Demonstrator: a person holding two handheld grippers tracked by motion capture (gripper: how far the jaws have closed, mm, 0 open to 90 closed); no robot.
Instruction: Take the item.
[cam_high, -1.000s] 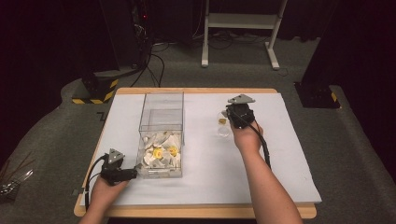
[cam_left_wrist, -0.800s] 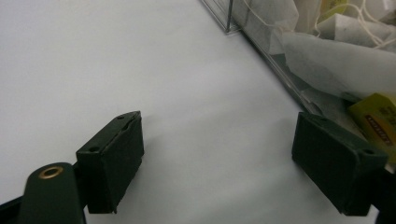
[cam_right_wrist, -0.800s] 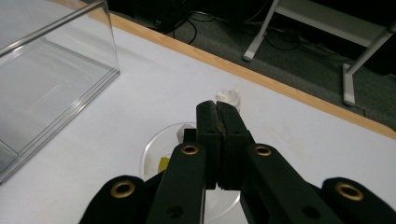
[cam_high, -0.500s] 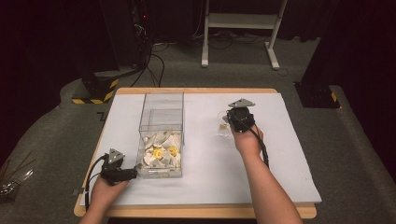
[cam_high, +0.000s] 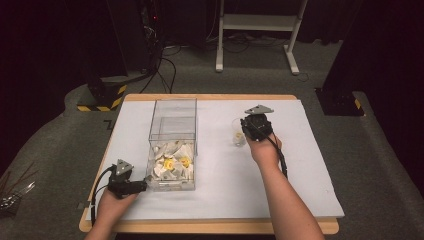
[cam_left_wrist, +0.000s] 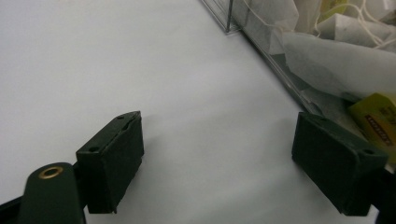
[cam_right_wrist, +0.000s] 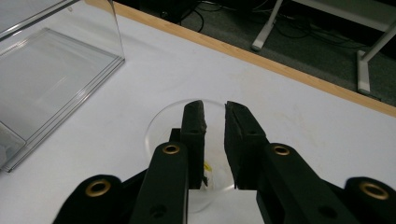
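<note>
A clear plastic box (cam_high: 172, 125) on the white table cover holds a heap of tea bags (cam_high: 172, 164) with yellow tags. To its right stands a small clear cup (cam_high: 237, 135). My right gripper (cam_high: 248, 131) points down into the cup (cam_right_wrist: 161, 119). Its jaws have just been opening and stand a narrow gap apart (cam_right_wrist: 215, 109) with nothing between them. A yellow scrap (cam_right_wrist: 208, 167) lies in the cup below. My left gripper (cam_high: 145, 186) rests open (cam_left_wrist: 217, 158) on the cover by the box's near left corner, one fingertip (cam_left_wrist: 338, 168) against the box wall (cam_left_wrist: 261, 42).
The far half of the box (cam_right_wrist: 51, 70) is bare. The table's wooden far edge (cam_right_wrist: 280, 67) runs behind the cup. Cables and a white stand (cam_high: 255, 30) are on the floor beyond the table. Black-and-yellow hazard tape (cam_high: 102, 95) marks a base at the far left.
</note>
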